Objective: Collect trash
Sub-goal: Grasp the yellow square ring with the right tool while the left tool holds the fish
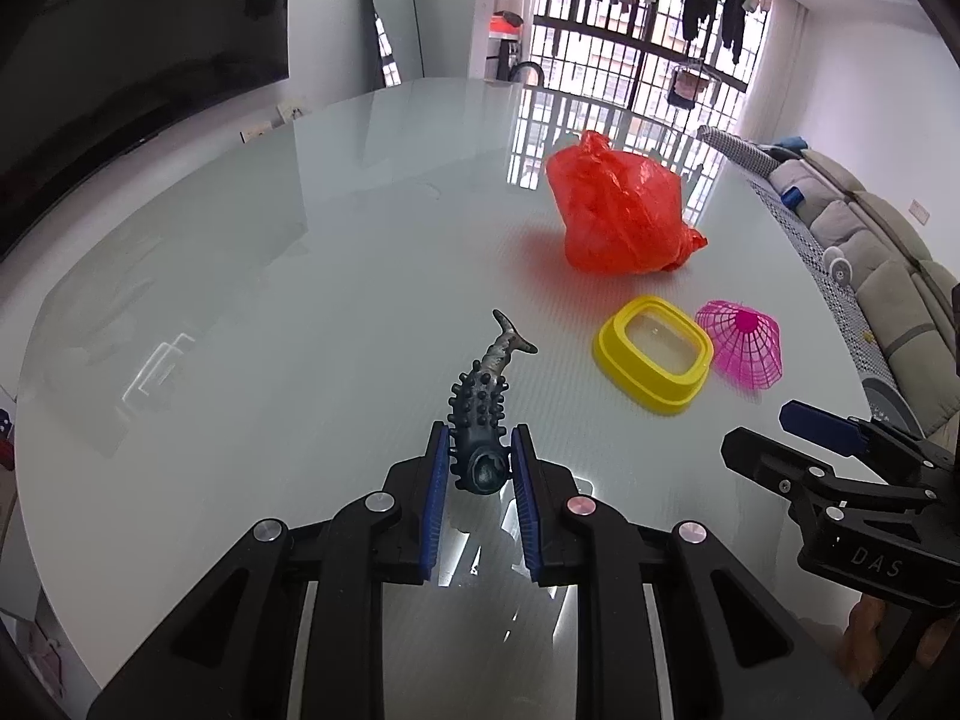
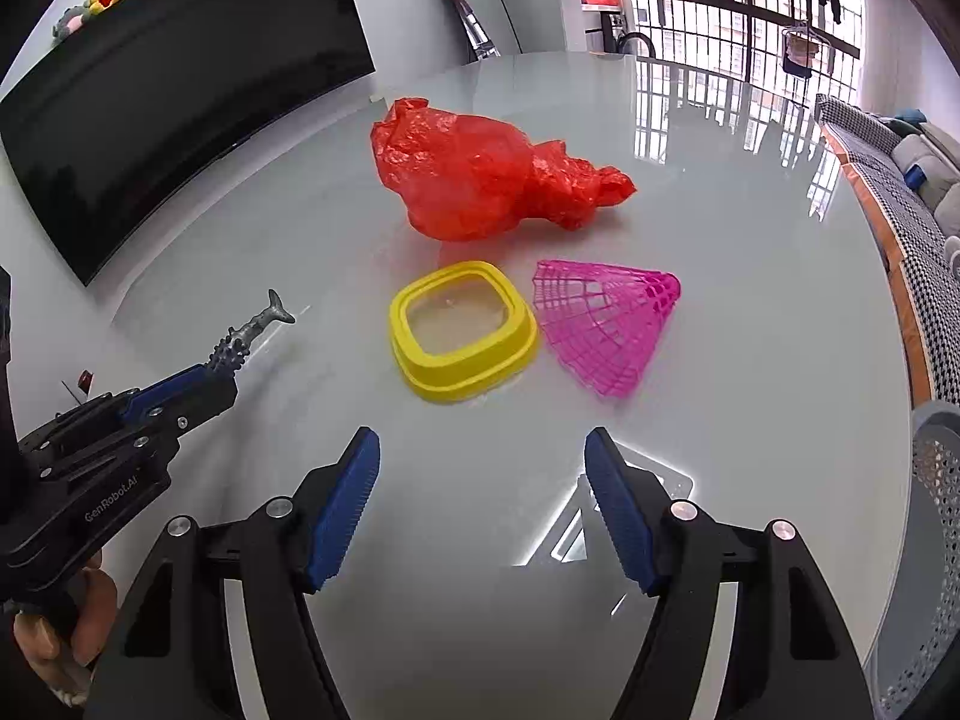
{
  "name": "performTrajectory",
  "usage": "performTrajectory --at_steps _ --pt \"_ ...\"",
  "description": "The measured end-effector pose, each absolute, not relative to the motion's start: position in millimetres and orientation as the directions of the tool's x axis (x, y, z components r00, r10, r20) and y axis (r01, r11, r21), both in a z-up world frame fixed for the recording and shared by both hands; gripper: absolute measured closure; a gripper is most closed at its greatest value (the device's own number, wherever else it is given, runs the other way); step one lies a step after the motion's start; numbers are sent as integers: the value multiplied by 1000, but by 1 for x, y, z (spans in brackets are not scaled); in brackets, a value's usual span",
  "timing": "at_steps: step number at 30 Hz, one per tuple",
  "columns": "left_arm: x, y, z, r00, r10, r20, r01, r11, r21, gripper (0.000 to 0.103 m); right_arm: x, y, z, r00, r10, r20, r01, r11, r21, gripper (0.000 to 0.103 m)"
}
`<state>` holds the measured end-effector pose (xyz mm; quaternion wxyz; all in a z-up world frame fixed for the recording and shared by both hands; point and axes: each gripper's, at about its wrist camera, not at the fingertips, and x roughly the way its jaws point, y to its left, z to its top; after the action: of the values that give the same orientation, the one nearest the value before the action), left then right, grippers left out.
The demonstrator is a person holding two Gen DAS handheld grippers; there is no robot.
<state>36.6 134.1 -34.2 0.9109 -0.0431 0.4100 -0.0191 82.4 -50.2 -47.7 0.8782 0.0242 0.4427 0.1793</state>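
Blue-padded fingers of the left gripper [image 1: 480, 468] are closed on the head end of a dark, knobbed toy fish [image 1: 483, 414], its tail pointing away toward the table centre; the right wrist view shows the fish lifted clear of the glass table [image 1: 270, 252]. Right gripper [image 2: 480, 498] hovers spread wide and empty, facing a yellow square-rimmed dish [image 2: 462, 339] and, just beside it, a pink mesh cone [image 2: 606, 330] lying on its side. Beyond both sits a crumpled red plastic bag [image 2: 480, 177], apparently the receptacle for the trash. To carry out the deposit well, the fish should be kept firmly pinched and brought over the bag's mouth while the free gripper holds that mouth open. Where the bag opens cannot be made out, and its contents are hidden by the crumpled film.
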Motion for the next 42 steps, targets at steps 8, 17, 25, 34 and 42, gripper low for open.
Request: performTrajectory --at_steps 8,17,25,34,42 --pt "37 148 -31 667 -95 -739 -5 991 -131 82 114 -29 -53 513 332 -792 -317 930 184 35" --pt "39 159 -35 661 -113 -742 -11 987 -160 82 139 -13 -53 508 309 -804 -335 931 146 29" --pt "40 160 -38 659 -117 -743 -15 986 -168 82 152 4 -56 514 281 -811 -359 929 95 29" --pt "39 163 -37 661 -102 -743 -30 986 -162 82 144 18 -57 500 312 -808 -429 899 81 37" --pt "37 164 -35 665 -88 -742 -41 987 -154 82 116 11 -56 482 346 -805 -432 893 125 37"
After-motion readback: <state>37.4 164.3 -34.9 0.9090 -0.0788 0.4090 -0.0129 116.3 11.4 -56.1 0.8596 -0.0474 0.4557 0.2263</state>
